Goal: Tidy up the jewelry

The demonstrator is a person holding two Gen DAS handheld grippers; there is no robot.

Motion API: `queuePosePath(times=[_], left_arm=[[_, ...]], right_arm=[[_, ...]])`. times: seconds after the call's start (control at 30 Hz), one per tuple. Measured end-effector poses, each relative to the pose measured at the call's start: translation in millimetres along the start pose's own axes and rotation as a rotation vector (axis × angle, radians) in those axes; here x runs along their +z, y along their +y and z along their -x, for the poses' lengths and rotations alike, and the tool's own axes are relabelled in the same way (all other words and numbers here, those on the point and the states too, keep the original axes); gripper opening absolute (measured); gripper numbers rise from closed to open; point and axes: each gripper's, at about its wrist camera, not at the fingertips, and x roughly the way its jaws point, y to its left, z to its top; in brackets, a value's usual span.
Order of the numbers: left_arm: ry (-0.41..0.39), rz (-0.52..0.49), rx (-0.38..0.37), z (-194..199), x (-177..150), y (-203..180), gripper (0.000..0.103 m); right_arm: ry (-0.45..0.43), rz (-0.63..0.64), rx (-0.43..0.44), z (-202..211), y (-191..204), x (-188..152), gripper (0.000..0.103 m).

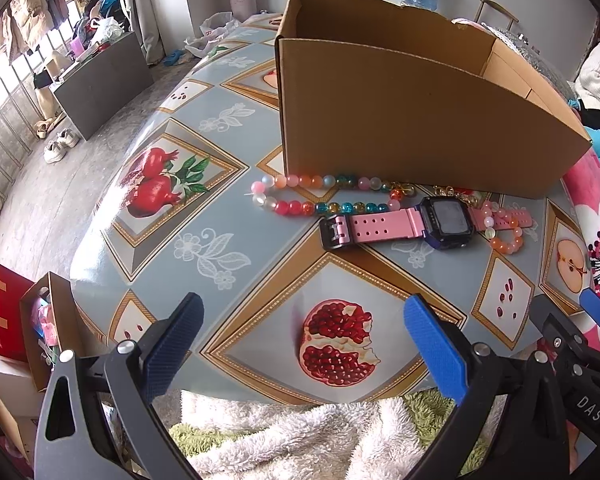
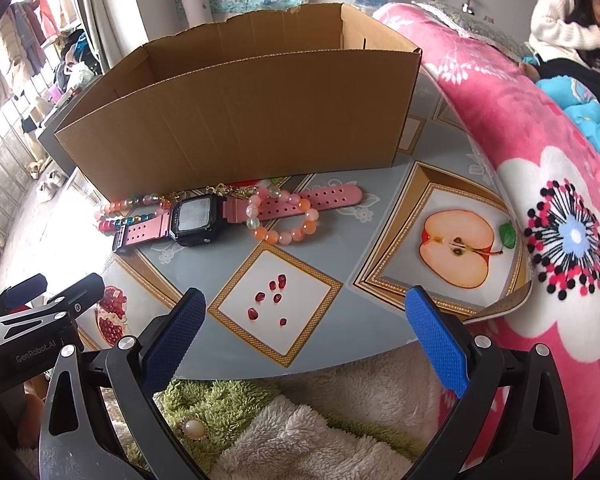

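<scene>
1. Jewelry lies in a loose cluster on the table (image 1: 236,216), against the near wall of an open cardboard box (image 1: 412,128).
2. Nearest the table's left edge is a multicolored bead strand (image 1: 320,196), doubled into two rows, with one end touching the box wall.
3. A pink-strapped digital watch (image 1: 446,220) lies flat and face up just in front of the box; its buckle end points toward the left edge.
4. An orange-and-pink bead bracelet (image 2: 280,216) rests across the watch's other strap, on the side toward the right edge.
5. A thin gold chain (image 2: 228,190) shows between the watch and the box wall; its full shape is hidden.
6. The left gripper (image 1: 304,344) hovers at the table's near edge, jaws spread wide with nothing between them.
7. The right gripper (image 2: 308,340) hovers at the near edge too, beside the left one, also wide open and holding nothing.
8. Both grippers are well apart from the jewelry.
9. A pink floral blanket (image 2: 540,184) lies against the table's right edge.
10. White and green fluffy fabric (image 2: 284,440) sits below the near edge, under both grippers.
</scene>
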Motion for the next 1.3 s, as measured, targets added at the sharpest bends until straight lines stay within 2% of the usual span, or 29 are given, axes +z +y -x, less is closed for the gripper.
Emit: queuePosePath(times=[0.43, 1.3], left_arm=[[-0.007, -0.003, 0.004, 5.1, 2.1, 10.8, 0.099], [-0.018, -0.002, 0.016, 8.4, 4.6, 7.1, 0.099]], right_arm=[[-0.001, -0.002, 0.001, 2.9, 1.7, 1.2, 0.096], [0.001, -0.006, 0.007, 3.5, 0.7, 3.0, 0.096]])
